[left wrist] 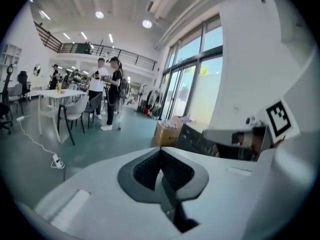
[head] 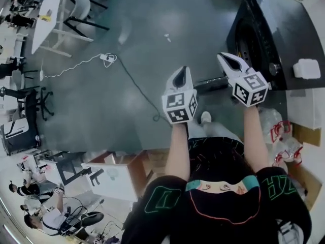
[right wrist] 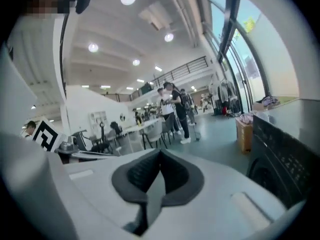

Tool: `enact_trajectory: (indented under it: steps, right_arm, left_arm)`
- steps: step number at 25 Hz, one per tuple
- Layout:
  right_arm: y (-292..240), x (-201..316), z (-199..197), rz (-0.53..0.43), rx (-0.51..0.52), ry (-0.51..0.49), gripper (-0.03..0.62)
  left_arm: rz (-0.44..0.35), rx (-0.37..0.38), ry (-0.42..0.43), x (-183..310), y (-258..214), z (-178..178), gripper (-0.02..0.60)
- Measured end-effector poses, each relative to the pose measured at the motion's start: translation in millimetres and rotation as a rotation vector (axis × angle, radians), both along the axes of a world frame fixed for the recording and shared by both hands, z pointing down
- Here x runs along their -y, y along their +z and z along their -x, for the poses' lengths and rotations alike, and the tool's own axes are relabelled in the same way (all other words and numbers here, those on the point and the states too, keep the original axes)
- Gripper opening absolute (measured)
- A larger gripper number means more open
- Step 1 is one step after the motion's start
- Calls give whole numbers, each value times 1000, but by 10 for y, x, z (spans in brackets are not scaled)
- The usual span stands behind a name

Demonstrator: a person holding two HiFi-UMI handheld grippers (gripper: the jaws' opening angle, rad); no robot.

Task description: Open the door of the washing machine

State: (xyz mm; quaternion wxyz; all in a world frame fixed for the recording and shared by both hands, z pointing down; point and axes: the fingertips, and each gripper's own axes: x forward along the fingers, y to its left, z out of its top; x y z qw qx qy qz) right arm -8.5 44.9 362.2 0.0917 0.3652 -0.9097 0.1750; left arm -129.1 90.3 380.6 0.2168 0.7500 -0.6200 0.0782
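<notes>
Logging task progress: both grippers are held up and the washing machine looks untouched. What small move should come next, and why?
Probably open the right gripper and bring it to the washing machine door. Both it and the left gripper are shut on nothing, the door looks closed, and the right gripper is the nearer one.

Bare grey floor (head: 152, 29) lay open ahead of the left gripper (head: 182, 72), crossed only by a thin dark cable (head: 137, 88) and a white power strip (head: 107, 58). The washing machine (head: 264, 34) walled off the right, close beside the right gripper (head: 227, 60). A table (head: 48, 14) and chairs (head: 84, 11) crowded the floor's far-left corner. Bags (head: 282, 133) lay by the machine's near corner.
</notes>
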Motion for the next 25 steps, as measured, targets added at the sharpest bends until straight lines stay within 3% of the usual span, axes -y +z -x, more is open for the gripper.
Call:
enact_trajectory:
  steps: [4,7,16,23,25]
  right_arm:
    - [-949,392,73,-136,138,47,3]
    - [-1375,485,-19,-198,165,102,3]
    - [-1620,652,-152,-304,43,179,3]
    - [-1799,689,-139,-386,-2,152,3]
    - [-1831,706,-167,-395,-2,155,3]
  left_arm:
    - [-268,38,-67,487,-1308,68,11]
    - [-357,86,-144,502,-1806,146,11]
    - [-406,238,-228,462,-2052,405,11]
    - [-451,240,-220,604,-2178,362,11]
    - [-451,272,-218,641,-2203,338,11]
